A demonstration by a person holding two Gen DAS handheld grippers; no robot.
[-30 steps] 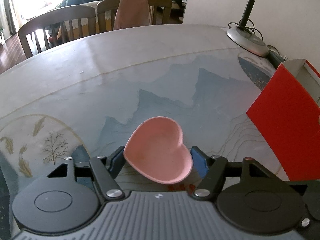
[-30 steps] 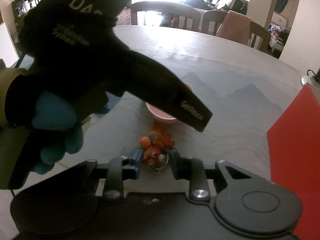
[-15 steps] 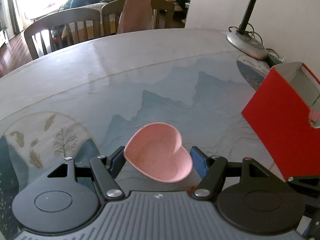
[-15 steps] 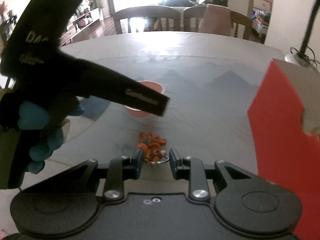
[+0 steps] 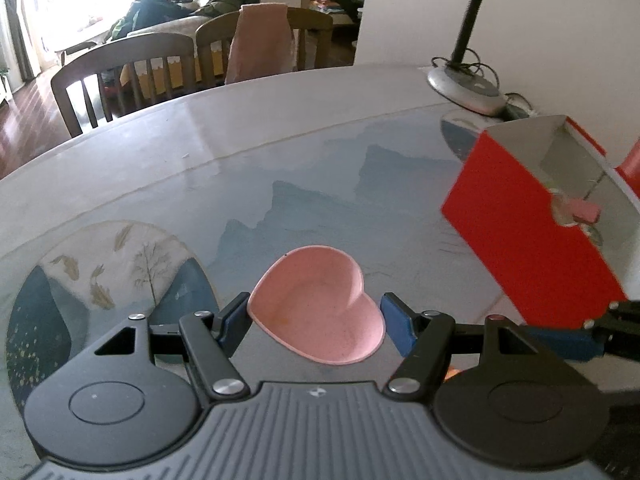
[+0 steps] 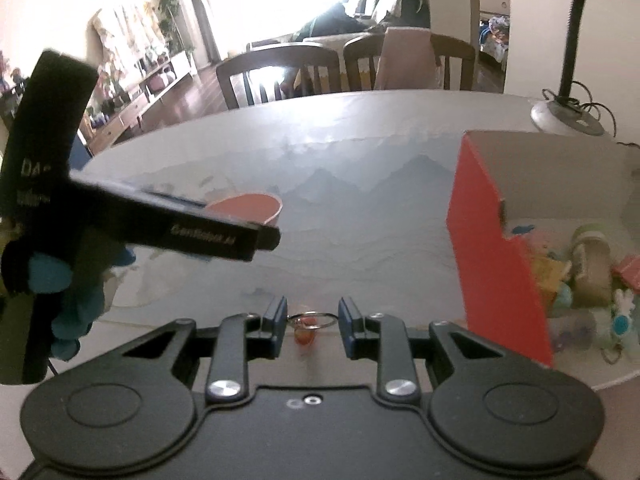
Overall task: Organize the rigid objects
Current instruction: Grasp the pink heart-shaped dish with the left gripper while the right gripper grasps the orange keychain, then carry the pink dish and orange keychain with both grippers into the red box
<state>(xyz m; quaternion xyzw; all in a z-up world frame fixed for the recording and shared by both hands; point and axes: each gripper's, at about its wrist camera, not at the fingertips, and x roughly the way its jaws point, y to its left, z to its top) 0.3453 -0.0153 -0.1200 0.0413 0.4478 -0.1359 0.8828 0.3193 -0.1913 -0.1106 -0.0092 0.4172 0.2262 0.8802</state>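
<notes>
Two hand-held grippers in view, both over the round glass-topped counter with a mountain print. Left hand-held gripper: blue pads spread wide, the pink heart-shaped shallow dish sits between them; left pad touching or just beside the dish's rim, right pad close to it with a thin gap visible, so no firm clamp can be confirmed. From the right wrist view the same dish shows beyond the left tool's black body, and whether it is resting on the counter or raised cannot be told. Right hand-held gripper: pads apart at a narrow-to-medium width, a small orange-red keychain charm with a metal ring lies between them, ring not touching either pad. A blue-gloved hand holds the left tool at the left edge of that view. Red open-top cardboard box stands on the counter at right, well apart from the dish; inside are assorted small toys and trinkets, blurred. Grey-based gooseneck desk lamp is behind the box near the wall. Wooden chairs line the far edge.
</notes>
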